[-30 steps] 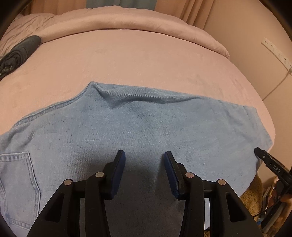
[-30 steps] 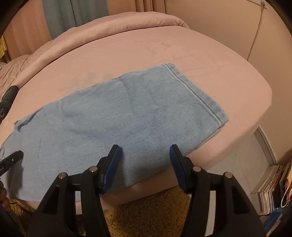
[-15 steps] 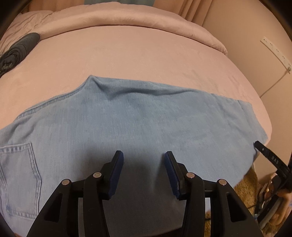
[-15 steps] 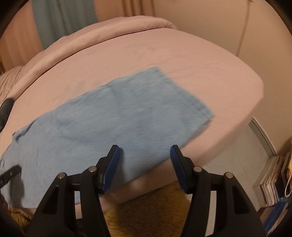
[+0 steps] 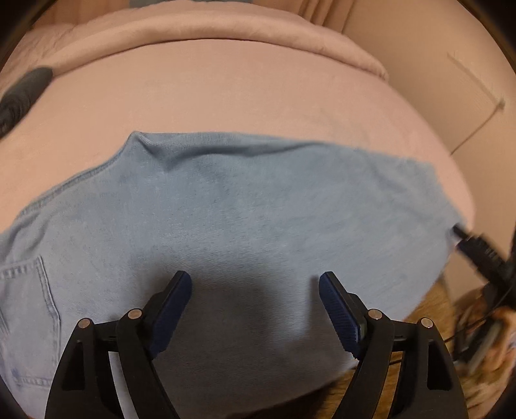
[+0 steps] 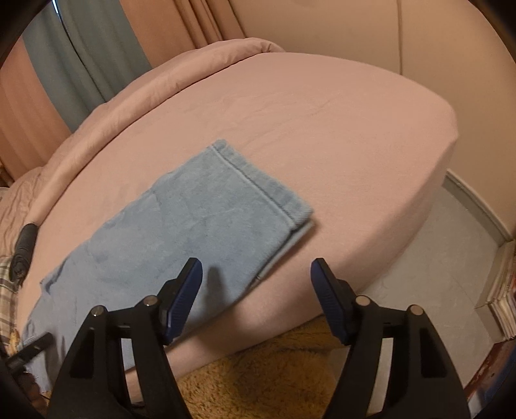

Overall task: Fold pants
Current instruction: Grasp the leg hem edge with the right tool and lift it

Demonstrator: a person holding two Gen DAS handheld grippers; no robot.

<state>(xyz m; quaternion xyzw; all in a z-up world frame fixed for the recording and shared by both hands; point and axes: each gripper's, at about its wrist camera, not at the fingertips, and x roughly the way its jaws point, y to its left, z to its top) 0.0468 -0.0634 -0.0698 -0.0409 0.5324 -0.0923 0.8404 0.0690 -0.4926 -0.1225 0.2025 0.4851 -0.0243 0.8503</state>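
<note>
Light blue denim pants [image 5: 251, 219] lie flat along the near edge of a pink bed [image 5: 225, 96], with a back pocket at the lower left of the left wrist view. My left gripper [image 5: 254, 283] hovers over the middle of the pants, its jaws opening with nothing between them. In the right wrist view the leg end of the pants [image 6: 200, 225] shows its stitched hem, one leg stacked on the other. My right gripper [image 6: 256, 269] hangs above the bed's front edge, just right of the hem, jaws opening and empty. Its tip [image 5: 477, 248] shows at the left view's right edge.
A dark rolled garment [image 6: 24, 251] lies at the far left of the bed. A folded pink duvet [image 5: 209, 29] runs along the back. A yellow shaggy rug [image 6: 274, 370] covers the floor below the bed edge. Stacked books [image 6: 503, 290] stand by the wall at right.
Both grippers' jaws have spread wider. The right gripper has shifted right, from over the pant leg to past the hem, and rolled. The left gripper has stayed over the pants.
</note>
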